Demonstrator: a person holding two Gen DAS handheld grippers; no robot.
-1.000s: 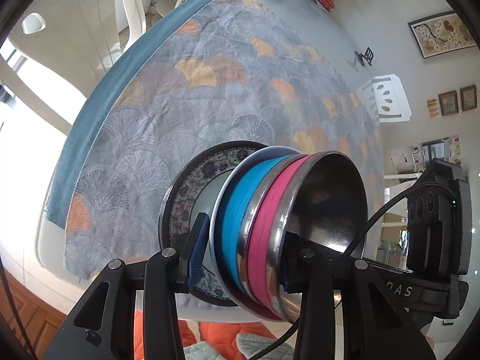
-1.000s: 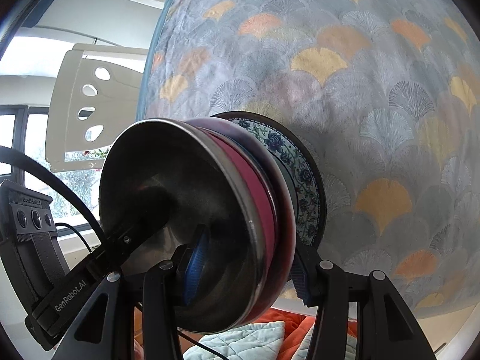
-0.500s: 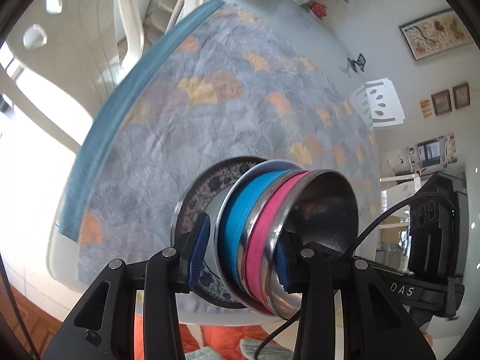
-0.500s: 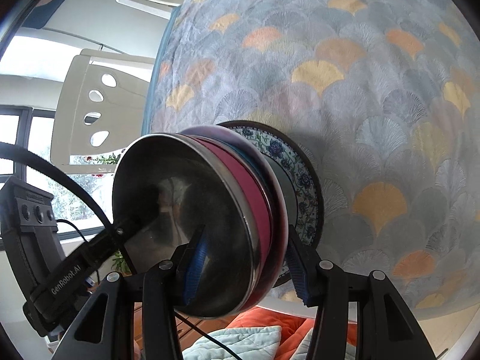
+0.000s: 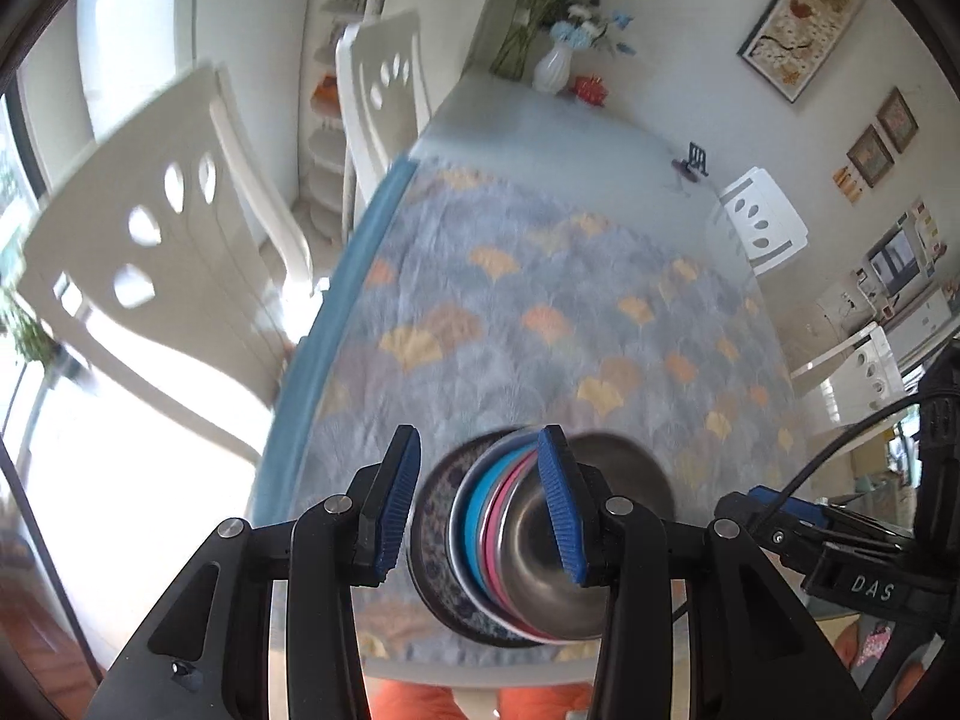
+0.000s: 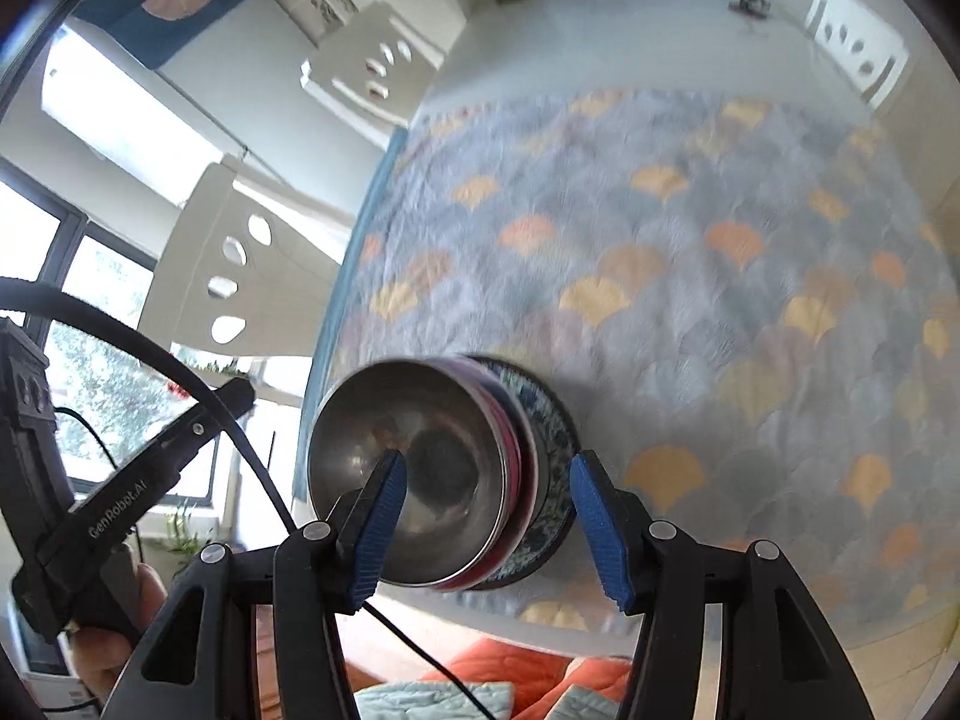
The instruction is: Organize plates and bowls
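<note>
A: The worktop (image 5: 570, 138) wears a grey cloth (image 5: 540, 324) with yellow fans; white chairs (image 5: 150, 276) stand along its edge, a vase (image 5: 552, 69) at the far end.

B: And the bowls (image 6: 414, 474)?

A: Stacked on a patterned plate (image 5: 429, 534) near the cloth's front edge. The left gripper (image 5: 480, 510) is opening, its fingers (image 5: 393, 504) clear of the stack.

B: The right gripper (image 6: 486, 528)?

A: Opening too, fingers (image 6: 600, 534) apart from the stack. Only the right view shows a hand (image 6: 114, 642).

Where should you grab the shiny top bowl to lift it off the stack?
Probably by its thin rim. The steel bowl sits nested in the stack on the patterned plate, so its sides are hidden; come from above, one finger inside, one outside.
</note>
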